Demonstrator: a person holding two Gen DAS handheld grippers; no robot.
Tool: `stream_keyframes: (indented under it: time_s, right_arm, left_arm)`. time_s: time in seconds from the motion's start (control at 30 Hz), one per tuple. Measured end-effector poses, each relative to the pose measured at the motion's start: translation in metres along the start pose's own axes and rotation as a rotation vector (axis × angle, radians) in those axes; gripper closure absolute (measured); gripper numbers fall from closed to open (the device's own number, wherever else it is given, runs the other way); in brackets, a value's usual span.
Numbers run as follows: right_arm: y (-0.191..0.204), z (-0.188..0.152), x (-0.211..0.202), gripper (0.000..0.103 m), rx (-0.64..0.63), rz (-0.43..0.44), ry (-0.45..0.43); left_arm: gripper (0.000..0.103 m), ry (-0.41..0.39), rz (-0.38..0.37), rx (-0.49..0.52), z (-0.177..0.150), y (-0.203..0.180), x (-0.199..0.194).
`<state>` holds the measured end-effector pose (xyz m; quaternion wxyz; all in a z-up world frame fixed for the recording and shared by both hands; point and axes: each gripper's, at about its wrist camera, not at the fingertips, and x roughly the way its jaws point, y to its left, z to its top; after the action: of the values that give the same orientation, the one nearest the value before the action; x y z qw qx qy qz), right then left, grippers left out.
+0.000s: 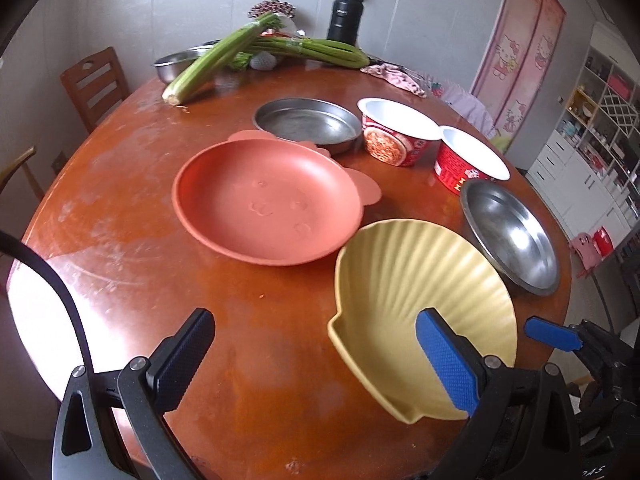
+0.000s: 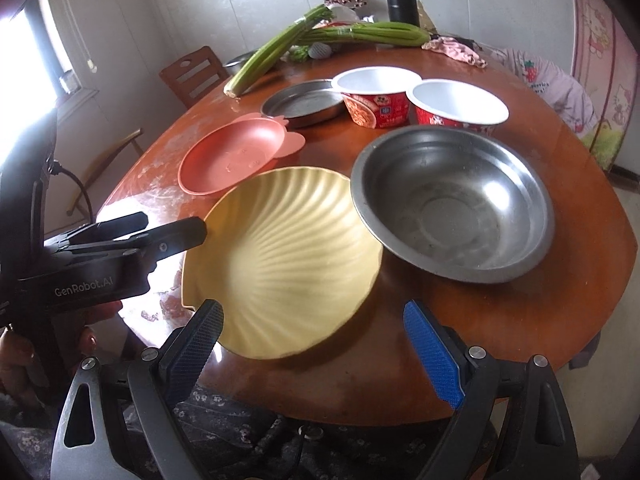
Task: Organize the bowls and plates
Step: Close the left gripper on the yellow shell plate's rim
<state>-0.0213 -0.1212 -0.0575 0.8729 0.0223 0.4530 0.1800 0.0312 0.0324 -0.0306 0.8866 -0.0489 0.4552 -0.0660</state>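
Observation:
A yellow shell-shaped plate (image 1: 416, 280) (image 2: 288, 256) lies at the round table's near edge. Beyond it sits an orange-pink plate with ears (image 1: 268, 204) (image 2: 236, 156). A steel bowl (image 1: 512, 236) (image 2: 452, 204) is right of the yellow plate, rims close together. Farther back are a shallow steel pan (image 1: 308, 122) (image 2: 304, 104) and two red paper bowls (image 1: 396, 132) (image 2: 456, 108). My left gripper (image 1: 318, 360) (image 2: 172, 224) is open, its blue finger over the yellow plate's near-left rim. My right gripper (image 2: 316, 348) (image 1: 554, 334) is open, with the plate's near rim between its fingers, untouched.
Celery stalks (image 1: 224, 56), a black flask (image 1: 346, 14), a steel basin (image 1: 176, 62) and a pink cloth (image 1: 396, 76) fill the table's far side. A wooden chair (image 1: 96, 84) stands at the far left. A hand (image 2: 24, 356) holds the left gripper's handle.

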Motion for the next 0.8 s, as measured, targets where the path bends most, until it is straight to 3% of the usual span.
stream_keyframes:
  time_s: [0.17, 0.23, 0.33, 0.4, 0.47, 0.57, 0.8]
  right_arm:
    - [-0.003, 0.001, 0.006, 0.014, 0.006, 0.005, 0.003]
    - [-0.003, 0.002, 0.008, 0.026, -0.003, 0.004, 0.006]
    - [-0.003, 0.003, 0.014, 0.033, -0.003, 0.006, 0.016]
    - [-0.003, 0.003, 0.016, 0.034, -0.006, 0.007, 0.017]
    - [-0.002, 0.004, 0.017, 0.036, -0.013, 0.015, 0.014]
    - [0.001, 0.004, 0.02, 0.039, -0.028, 0.024, 0.018]
    - [0.005, 0.003, 0.022, 0.039, -0.063, 0.017, 0.014]
  left_arm:
    - [0.008, 0.042, -0.028, 0.036, 0.003, -0.01, 0.014]
    - [0.008, 0.057, -0.055, 0.048, 0.005, -0.014, 0.019]
    - [0.012, 0.067, -0.042, 0.069, 0.007, -0.019, 0.025]
    - [0.02, 0.072, -0.054, 0.073, 0.007, -0.02, 0.028]
    - [0.037, 0.085, -0.07, 0.079, 0.007, -0.023, 0.032]
    - [0.049, 0.084, -0.081, 0.1, 0.005, -0.028, 0.033]
    - [0.052, 0.075, -0.067, 0.122, -0.002, -0.031, 0.029]
